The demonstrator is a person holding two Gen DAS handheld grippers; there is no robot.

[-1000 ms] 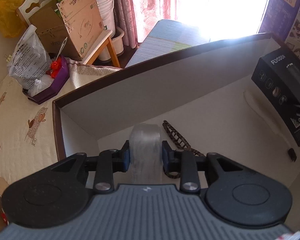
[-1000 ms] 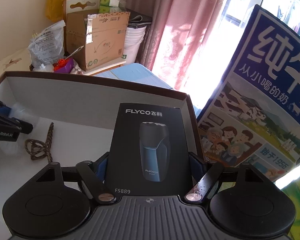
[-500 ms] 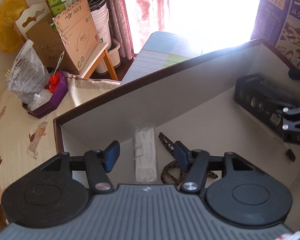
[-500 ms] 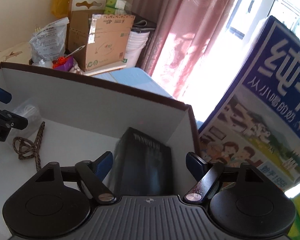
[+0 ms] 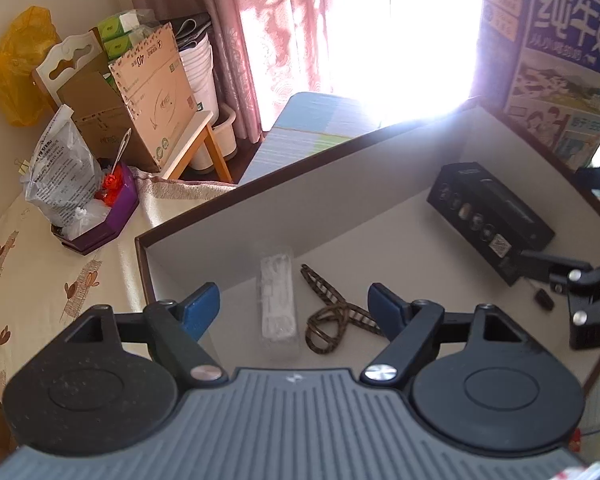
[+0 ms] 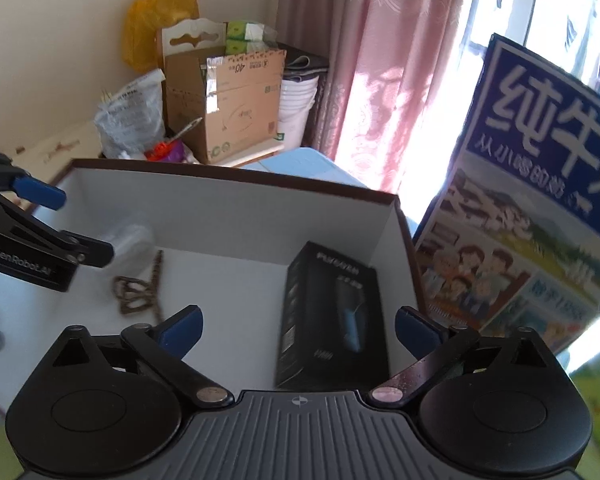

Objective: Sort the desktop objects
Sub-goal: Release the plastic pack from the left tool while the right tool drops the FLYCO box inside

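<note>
A white-lined box with a brown rim (image 5: 260, 184) holds the sorted things. A clear plastic packet (image 5: 278, 308) lies flat on its floor beside a brown patterned hair clip (image 5: 332, 312). My left gripper (image 5: 294, 310) is open and empty above them. A black shaver box (image 6: 332, 312) lies flat by the box's right wall; it also shows in the left wrist view (image 5: 488, 216). My right gripper (image 6: 298, 330) is open and empty above it. The hair clip (image 6: 140, 292) and packet (image 6: 130, 240) show in the right wrist view, near the left gripper's fingers (image 6: 40, 194).
A blue milk carton (image 6: 540, 200) stands right of the box. A cardboard box (image 5: 140, 108), white plastic bag (image 5: 60, 168) and purple tray (image 5: 108, 216) sit at the far left. A small dark item (image 5: 544, 300) lies on the box floor. Pink curtains hang behind.
Both grippers opened and drew up and back. The left let go of the clear packet, the right let go of the shaver box; both now lie flat in the box.
</note>
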